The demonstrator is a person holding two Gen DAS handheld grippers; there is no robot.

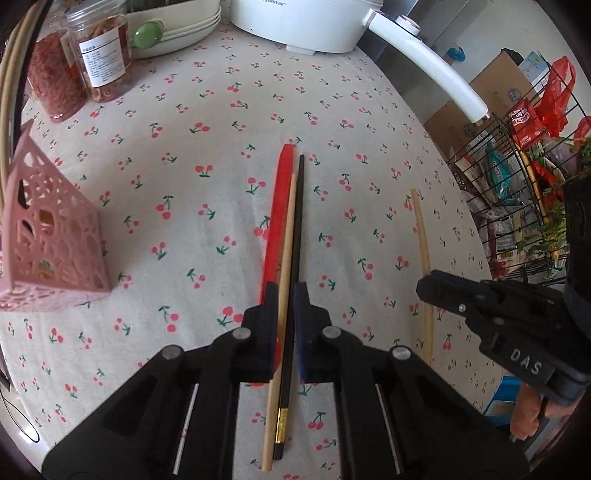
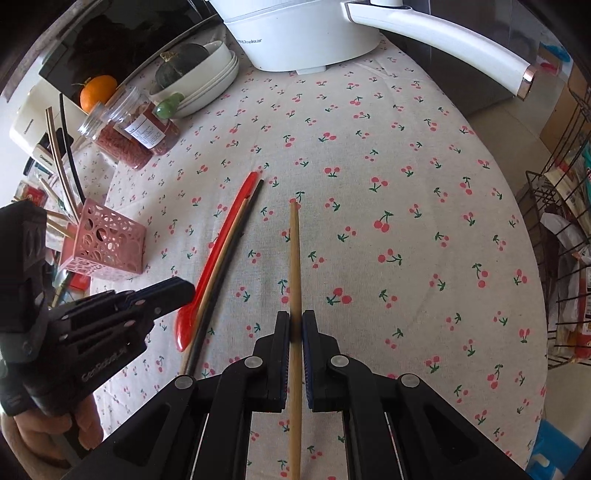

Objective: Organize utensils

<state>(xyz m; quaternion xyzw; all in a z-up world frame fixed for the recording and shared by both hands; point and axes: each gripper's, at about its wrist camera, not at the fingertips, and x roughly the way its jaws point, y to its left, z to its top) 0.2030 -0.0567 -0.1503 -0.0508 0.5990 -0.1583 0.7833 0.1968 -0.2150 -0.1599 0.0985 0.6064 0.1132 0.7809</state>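
A red spoon (image 1: 277, 206), a tan chopstick (image 1: 285, 266) and a black chopstick (image 1: 295, 258) lie side by side on the cherry-print tablecloth (image 1: 207, 122). My left gripper (image 1: 286, 295) straddles the tan and black chopsticks with a narrow gap; the red spoon passes under its left finger. My right gripper (image 2: 295, 325) is closed on another tan chopstick (image 2: 294, 266), which also shows in the left wrist view (image 1: 421, 240). The spoon (image 2: 218, 254) and the pair show left of it. A pink perforated holder (image 1: 48, 236) stands at the left, with chopsticks in it in the right wrist view (image 2: 107, 240).
Two clear jars of red dried food (image 1: 85, 59), stacked white bowls (image 1: 177, 26) and a white electric pot (image 1: 303, 22) with a long handle (image 1: 432, 62) stand at the back. A black wire rack (image 1: 517, 177) of packages stands off the table's right edge.
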